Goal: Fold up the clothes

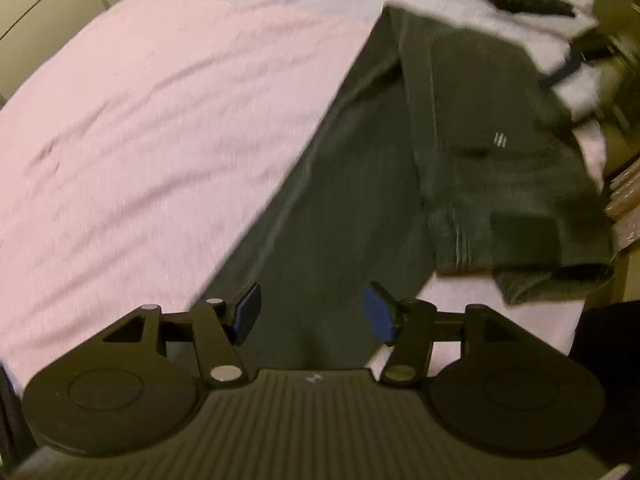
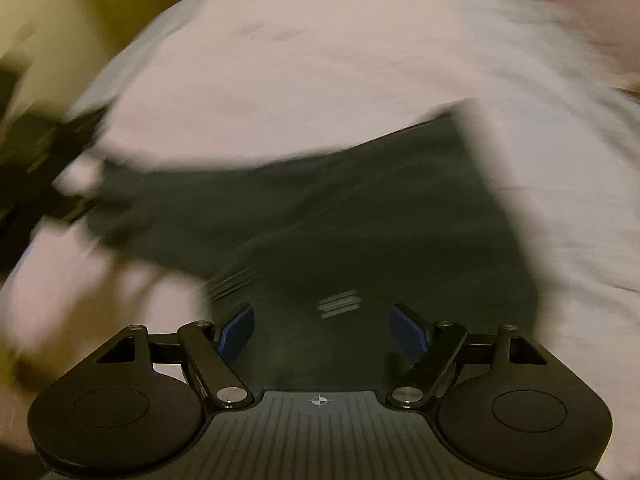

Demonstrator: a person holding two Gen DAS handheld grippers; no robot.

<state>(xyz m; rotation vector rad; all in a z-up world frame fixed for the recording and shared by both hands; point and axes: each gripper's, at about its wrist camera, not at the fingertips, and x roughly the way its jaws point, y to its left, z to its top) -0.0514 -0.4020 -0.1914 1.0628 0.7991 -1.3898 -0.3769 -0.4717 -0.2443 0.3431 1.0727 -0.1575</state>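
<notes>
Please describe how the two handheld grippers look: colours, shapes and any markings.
Left gripper and right gripper look alike: black linkage arms with silver pivot pins, blue finger pads, round black discs at each side, and a ribbed dark body bearing a small crosshair mark.

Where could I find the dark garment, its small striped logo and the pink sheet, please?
dark garment [image 1: 340, 216]: left wrist view, long panel.
striped logo [image 2: 339, 304]: right wrist view, middle stripe.
pink sheet [image 1: 160, 112]: left wrist view, bare area.

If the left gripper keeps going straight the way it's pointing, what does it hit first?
Most likely the dark green garment spread on the pink sheet. The left gripper is open, and the cloth fills the gap between its fingers. How far off the cloth lies is unclear from this blurred view.
</notes>
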